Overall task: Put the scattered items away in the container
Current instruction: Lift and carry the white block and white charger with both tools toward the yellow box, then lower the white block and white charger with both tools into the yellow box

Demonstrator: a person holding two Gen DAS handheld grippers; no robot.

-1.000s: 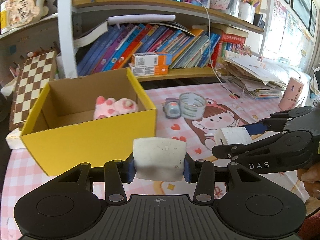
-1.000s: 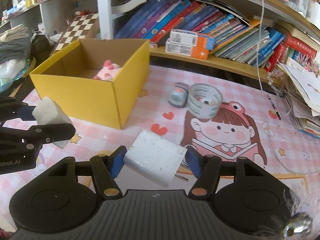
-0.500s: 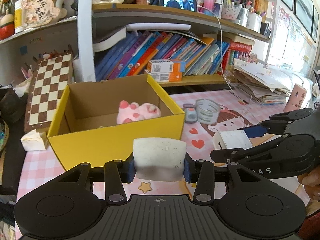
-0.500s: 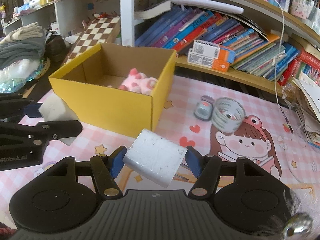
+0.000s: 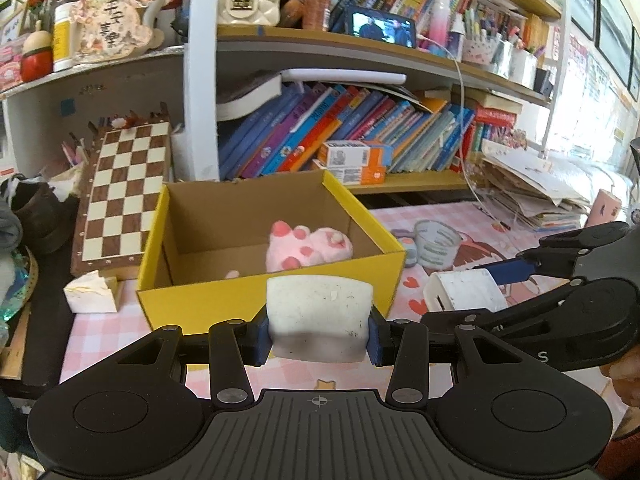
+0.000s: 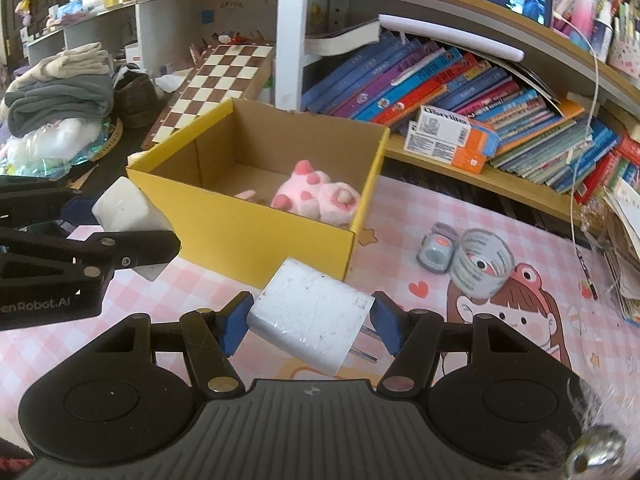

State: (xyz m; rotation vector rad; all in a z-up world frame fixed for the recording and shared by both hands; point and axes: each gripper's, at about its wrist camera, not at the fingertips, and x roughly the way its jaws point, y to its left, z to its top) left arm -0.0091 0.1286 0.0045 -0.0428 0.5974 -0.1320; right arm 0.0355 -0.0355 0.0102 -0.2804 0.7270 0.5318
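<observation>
An open yellow cardboard box (image 5: 224, 300) stands on the pink checked mat with a pink plush paw (image 5: 308, 246) inside. My left gripper (image 5: 319, 332) is shut on a white block (image 5: 318, 304), just in front of the box's near wall. My right gripper (image 6: 311, 322) is shut on a white charger plug (image 6: 310, 316) with its metal prongs pointing right, near the box's (image 6: 248, 240) front right corner. The plush paw (image 6: 316, 196) lies at the box's right end. The left wrist view shows the right gripper (image 5: 468, 292) at its right side. The left gripper (image 6: 132, 216) sits left in the right wrist view.
A clear tape roll (image 6: 480, 262) and a small grey gadget (image 6: 436, 250) lie on the mat right of the box. A chessboard (image 5: 124, 196) leans behind the box's left end, with a white wedge (image 5: 90, 292) below it. Bookshelves (image 5: 360, 132) rise behind; a paper stack (image 5: 532, 196) lies far right.
Both grippers have travelled left toward the box, which now sits more central and its inside shows more. Both grips are unchanged.
</observation>
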